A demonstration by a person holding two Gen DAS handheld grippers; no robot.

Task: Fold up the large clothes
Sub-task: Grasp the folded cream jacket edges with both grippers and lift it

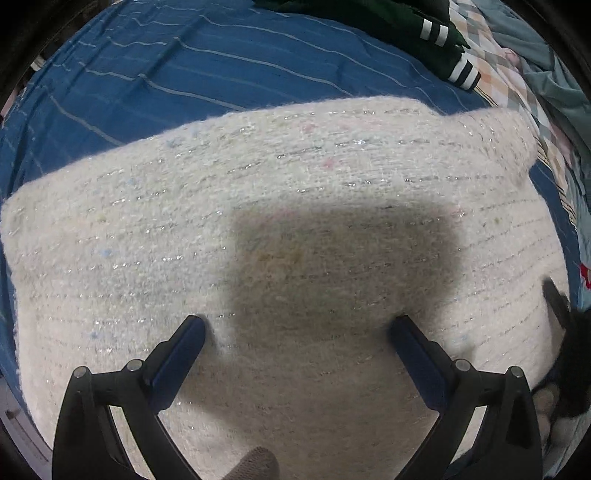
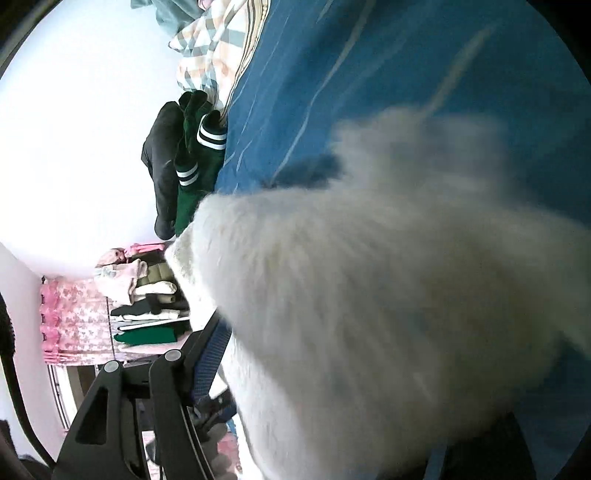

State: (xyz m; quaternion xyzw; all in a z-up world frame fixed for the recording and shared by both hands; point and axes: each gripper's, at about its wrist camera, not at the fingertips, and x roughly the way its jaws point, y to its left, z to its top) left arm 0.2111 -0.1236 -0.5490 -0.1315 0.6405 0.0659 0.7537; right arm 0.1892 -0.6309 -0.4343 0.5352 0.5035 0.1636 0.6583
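A blue striped sheet (image 1: 207, 70) covers the bed, and a fluffy cream sweater (image 1: 295, 229) with glinting threads lies flat on it, filling most of the left wrist view. In that view a green garment (image 1: 424, 33) with white-banded cuffs sits at 1 o'clock past the sweater, beside a checked quilt (image 1: 517, 85) at 2 o'clock. The left gripper (image 1: 297, 330) points down at the sweater; its fingers (image 1: 184, 350) are spread wide, tips at or just above the knit with nothing pinched between them, and its shadow falls on the cloth ahead.

The right wrist view is rolled sideways. A blurred part of the sweater (image 2: 388, 295) fills it from the centre to 5 o'clock, with the sheet (image 2: 369, 74) behind from 12 to 3 o'clock. Only one finger (image 2: 210, 354) of the right gripper shows, at 7 o'clock, at the sweater's edge; the other is hidden behind the knit, so I cannot tell whether cloth is pinched. At 9 o'clock a stack of folded clothes (image 2: 147, 310) sits by pink fabric (image 2: 70, 317), and the green garment (image 2: 195, 162) lies at 10 o'clock below a bright white wall (image 2: 74, 129)
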